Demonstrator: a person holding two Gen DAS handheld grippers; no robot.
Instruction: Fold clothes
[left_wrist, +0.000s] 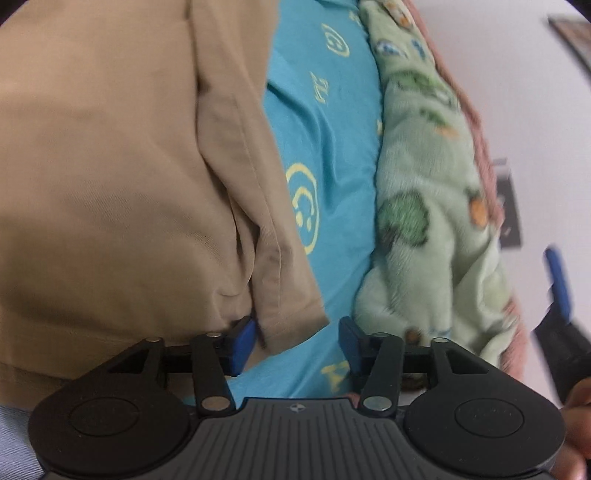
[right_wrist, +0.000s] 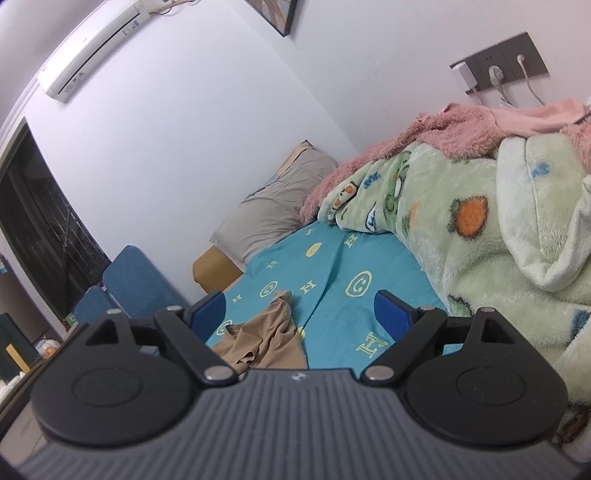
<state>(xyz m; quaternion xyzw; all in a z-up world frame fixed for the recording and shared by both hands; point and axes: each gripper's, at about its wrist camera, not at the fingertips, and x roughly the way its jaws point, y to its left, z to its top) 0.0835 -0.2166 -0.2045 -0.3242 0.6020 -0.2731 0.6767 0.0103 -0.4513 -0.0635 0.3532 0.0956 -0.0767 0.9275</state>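
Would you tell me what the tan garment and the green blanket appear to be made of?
Tan garment: thin, matte woven or knit fabric, probably cotton; soft creases and a stitched hem show. Green blanket: plush fleece, likely synthetic; fuzzy nap, thick rounded folds.

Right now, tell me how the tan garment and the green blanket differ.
The tan garment is plain, smooth and thin; the green blanket is fluffy with cartoon prints. The tan garment lies low and creased, while the green blanket is heaped high along the wall side. Both rest on the blue bedsheet, and neither is gripped.
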